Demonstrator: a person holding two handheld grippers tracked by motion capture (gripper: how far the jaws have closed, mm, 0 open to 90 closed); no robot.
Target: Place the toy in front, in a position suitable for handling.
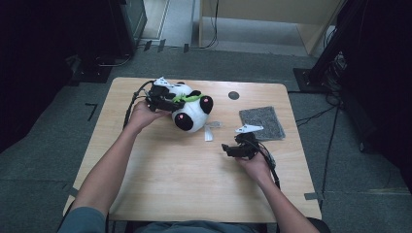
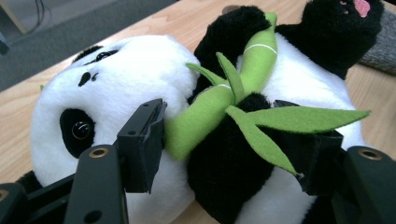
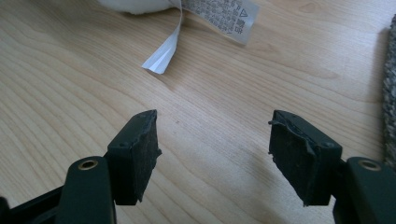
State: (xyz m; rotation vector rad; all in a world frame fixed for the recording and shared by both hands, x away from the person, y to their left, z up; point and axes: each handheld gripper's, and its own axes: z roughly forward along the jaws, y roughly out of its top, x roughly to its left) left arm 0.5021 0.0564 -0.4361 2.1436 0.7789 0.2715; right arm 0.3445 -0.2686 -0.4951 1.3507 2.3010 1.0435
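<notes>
Left tongs (image 2: 233, 144) astride the panda's black arm and green bamboo stalk (image 2: 210, 112), pads close beside the plush yet not seen pressing, so parted rather than clamped. Panda plush (image 1: 189, 109) lying on its side on the surface (image 1: 194, 184), right between those tongs. Right tongs (image 3: 212, 140) hanging wide and empty over bare wood, white care label (image 3: 219, 11) just ahead, grey mat (image 1: 262, 123) off to the side. Looks like the grasp on the toy being set up. Next up, probably: squeeze onto the arm or stalk, firmly enough to lift soft stuffing without slipping.
</notes>
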